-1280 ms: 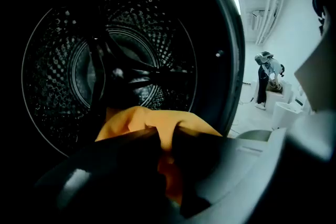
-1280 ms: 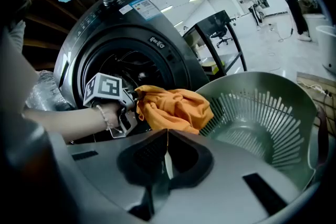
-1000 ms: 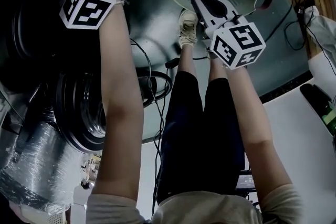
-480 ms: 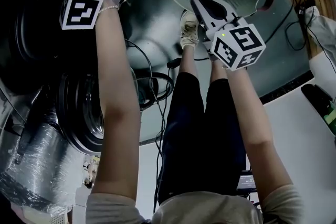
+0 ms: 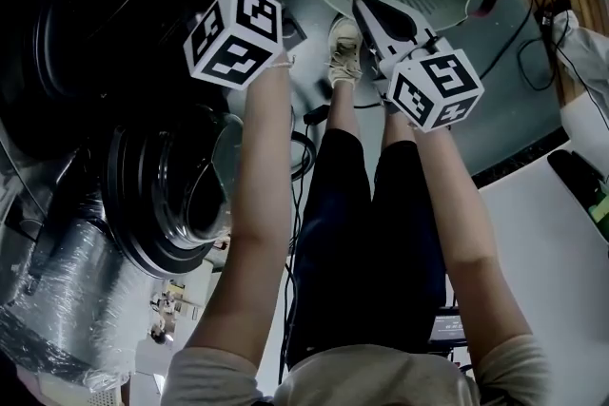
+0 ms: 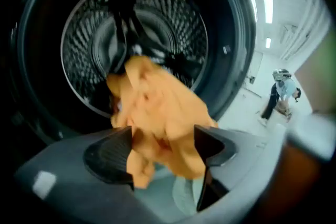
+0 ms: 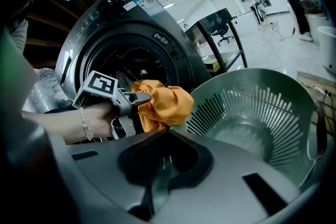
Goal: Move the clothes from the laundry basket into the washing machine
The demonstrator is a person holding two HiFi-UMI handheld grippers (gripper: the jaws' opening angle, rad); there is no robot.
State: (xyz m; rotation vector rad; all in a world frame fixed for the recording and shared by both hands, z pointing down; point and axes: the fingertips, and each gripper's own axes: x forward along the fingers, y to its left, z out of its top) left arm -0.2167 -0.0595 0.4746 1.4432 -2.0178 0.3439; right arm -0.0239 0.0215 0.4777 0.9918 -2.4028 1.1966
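moved: left tool (image 6: 163, 132) shifted right, jaws just opening, orange garment (image 6: 152, 97) loose between them | right tool (image 7: 166, 136) closed, empty

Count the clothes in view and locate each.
1. The orange garment hangs at the washing machine's opening, between the left gripper's jaws, which have just been opening. The laundry basket shows none; the drum may hide more.

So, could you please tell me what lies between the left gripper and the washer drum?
An orange garment, between the left gripper's jaws, which have just been opening, before the drum; the left gripper view shows it.
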